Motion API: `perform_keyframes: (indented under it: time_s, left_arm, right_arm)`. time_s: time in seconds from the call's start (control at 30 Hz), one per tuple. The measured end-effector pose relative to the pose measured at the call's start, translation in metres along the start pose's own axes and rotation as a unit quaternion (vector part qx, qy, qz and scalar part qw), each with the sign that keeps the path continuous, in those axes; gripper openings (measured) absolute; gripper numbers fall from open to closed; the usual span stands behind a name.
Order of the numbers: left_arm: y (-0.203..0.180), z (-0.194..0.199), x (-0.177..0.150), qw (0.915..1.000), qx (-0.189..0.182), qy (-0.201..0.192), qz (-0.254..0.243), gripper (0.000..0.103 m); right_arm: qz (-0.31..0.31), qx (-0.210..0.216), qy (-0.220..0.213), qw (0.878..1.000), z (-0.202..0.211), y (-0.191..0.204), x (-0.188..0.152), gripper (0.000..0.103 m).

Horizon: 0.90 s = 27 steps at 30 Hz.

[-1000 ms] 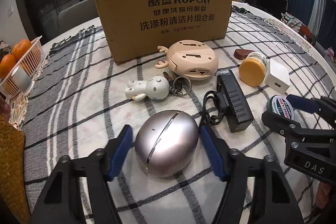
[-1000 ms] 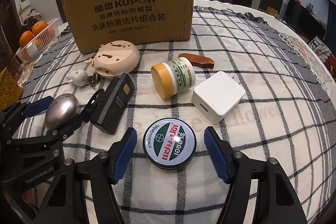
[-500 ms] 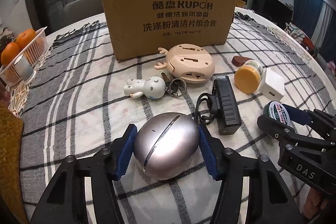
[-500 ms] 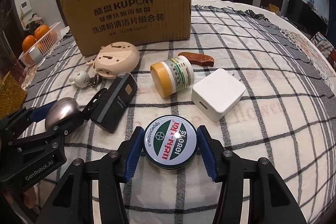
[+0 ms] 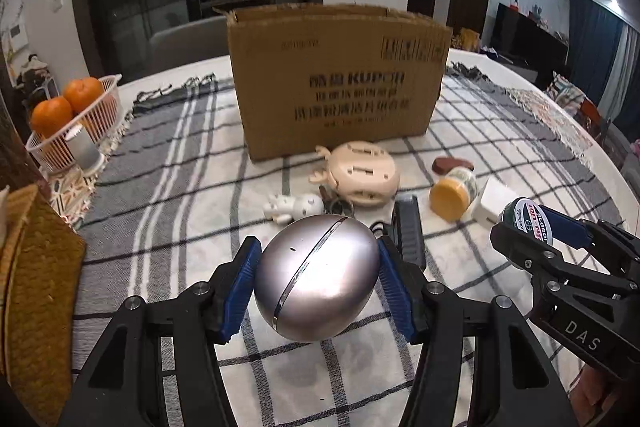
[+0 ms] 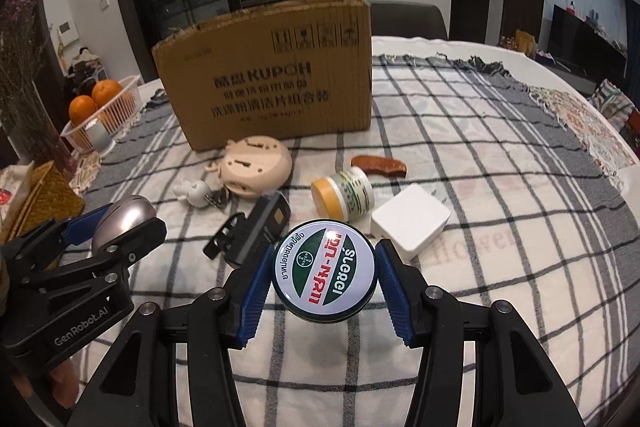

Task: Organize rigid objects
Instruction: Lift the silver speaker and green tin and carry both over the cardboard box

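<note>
Both claws loaded. Your left claw point(image 5: 318, 283) is clamped on the silver egg-shaped case point(image 5: 316, 277), blue pads on its two flanks; the case looks lifted off the checked cloth point(image 5: 180, 219), over its near part. Your right claw point(image 6: 323, 281) grips the round green-and-white tin point(image 6: 324, 277) by its rim, printed lid tilted toward the camera, also apparently clear of the surface.

Risks, as judged from here:
- The egg is smooth and curved, and the pads touch it only along narrow strips. Any twist or jolt could squirt it forward out of the grip.
- The tin is held across its thin edge, so it could pivot between the pads if you tilt the wrist.
- The two claws sit close side by side. Carrying both toward the cardboard box point(image 5: 340, 79) at once risks a knock between them.
- The path to the box passes over the beige deer-shaped gadget point(image 5: 362, 175), the black device point(image 6: 256, 227), the yellow-lidded jar point(image 6: 344, 191) and the white charger point(image 6: 410, 221). A low carry would sweep them.

Containers: the box stands upright at the far side, top open; its inside is hidden. The white basket point(image 5: 100, 123) at the left edge holds oranges point(image 5: 68, 103) and a small white cylinder.
</note>
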<state>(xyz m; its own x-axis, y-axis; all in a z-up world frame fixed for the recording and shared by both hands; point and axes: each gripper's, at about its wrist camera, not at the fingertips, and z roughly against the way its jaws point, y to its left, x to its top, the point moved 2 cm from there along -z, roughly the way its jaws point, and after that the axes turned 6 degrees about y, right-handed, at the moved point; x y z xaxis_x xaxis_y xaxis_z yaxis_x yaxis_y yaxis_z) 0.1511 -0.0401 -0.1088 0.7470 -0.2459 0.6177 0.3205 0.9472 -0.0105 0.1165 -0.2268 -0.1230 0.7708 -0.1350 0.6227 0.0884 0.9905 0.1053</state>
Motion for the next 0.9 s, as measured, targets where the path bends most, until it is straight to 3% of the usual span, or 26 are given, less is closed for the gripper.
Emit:
perform_keyframes:
  time_s: [0.9]
  left_arm:
    - [0.015, 0.062, 0.082, 0.9924, 0.039, -0.116, 0.011, 0.058]
  right_arm:
    - [-0.002, 0.01, -0.139, 0.99, 0.063, 0.013, 0.082, 0.053]
